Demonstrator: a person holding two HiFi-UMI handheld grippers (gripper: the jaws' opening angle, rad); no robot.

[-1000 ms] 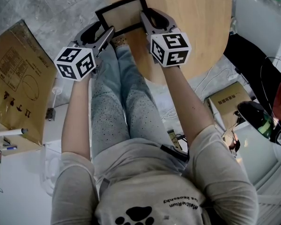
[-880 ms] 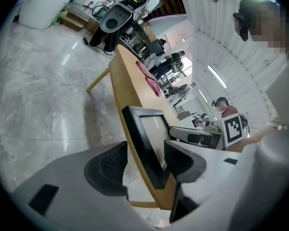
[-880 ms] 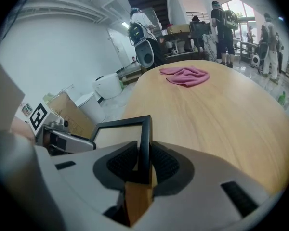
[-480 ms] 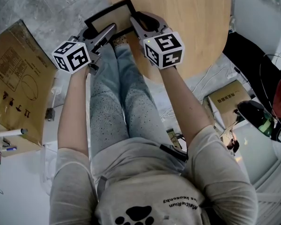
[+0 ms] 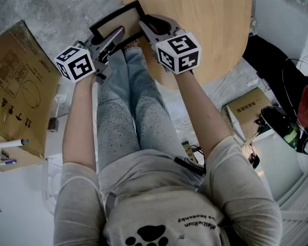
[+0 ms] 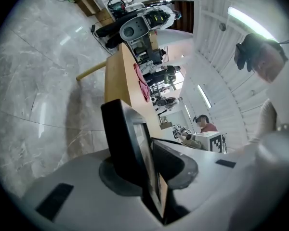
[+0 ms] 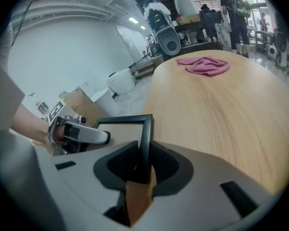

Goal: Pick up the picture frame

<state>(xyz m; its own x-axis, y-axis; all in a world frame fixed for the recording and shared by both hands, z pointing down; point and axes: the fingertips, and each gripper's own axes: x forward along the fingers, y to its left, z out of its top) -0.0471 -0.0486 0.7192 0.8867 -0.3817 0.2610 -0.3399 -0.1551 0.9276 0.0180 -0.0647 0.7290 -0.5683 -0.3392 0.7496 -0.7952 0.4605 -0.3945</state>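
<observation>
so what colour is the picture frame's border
The picture frame border is black; clearest in the right gripper view.

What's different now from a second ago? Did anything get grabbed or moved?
The left gripper has just been closing its jaws and now pinches the picture frame at its near left edge. The frame has shifted left in the head view and turned, so more of it is past the table edge. The right gripper kept its hold on the frame's right side.
</observation>
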